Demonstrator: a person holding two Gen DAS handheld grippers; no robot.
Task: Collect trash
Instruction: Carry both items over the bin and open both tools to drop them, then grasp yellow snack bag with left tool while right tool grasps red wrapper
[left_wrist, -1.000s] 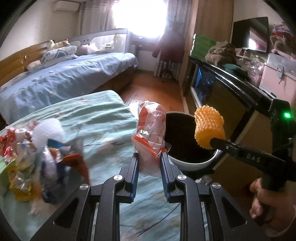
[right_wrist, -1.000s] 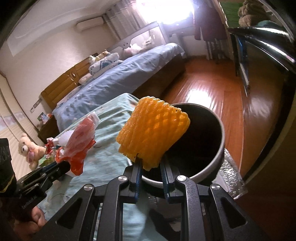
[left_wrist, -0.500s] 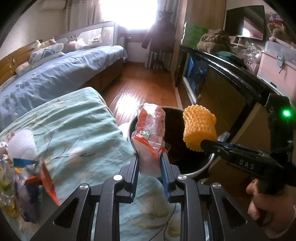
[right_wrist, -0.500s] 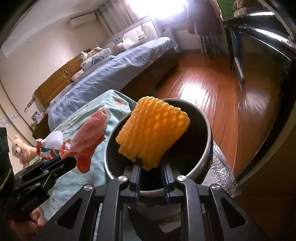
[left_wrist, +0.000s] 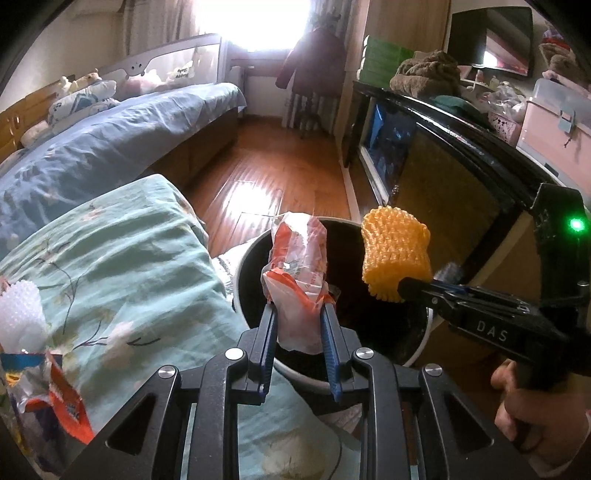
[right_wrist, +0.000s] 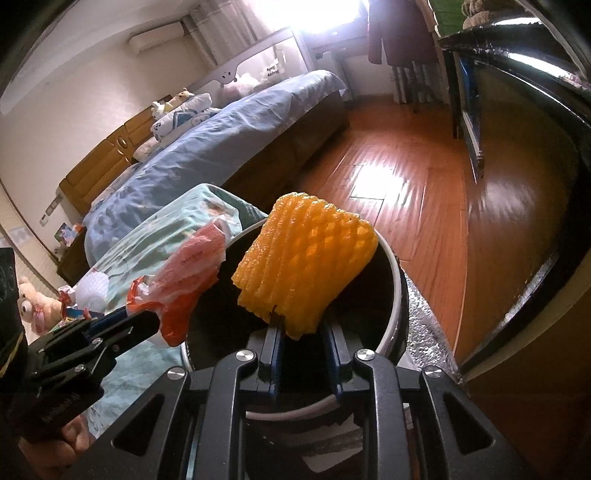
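Both claws over the bin (left_wrist: 413, 356), which stands on the floor against the corner of the bed (left_wrist: 122, 258). The left claw (left_wrist: 298, 325) is clamped on a red-and-white wrapper (left_wrist: 297, 266); the wrapper stands upright from the jaws, its long axis running up and away from the claw, and it hangs above the near-left part of the dark bin mouth. The right claw (right_wrist: 304, 338) carries a yellow foam net (right_wrist: 306, 262): in the right wrist view its jaws have just been opening and stand slightly apart, the net's lower edge touching the left jaw while a gap shows at the right one, so the hold looks loose. The net lies directly above the bin's middle, its ribs running upward from the claw. Judged from this, the right claw is the nearer to release, straight down; the wrapper, closer to the rim beside the bed, may catch there. More trash (left_wrist: 33, 354) remains on the bed's left edge.
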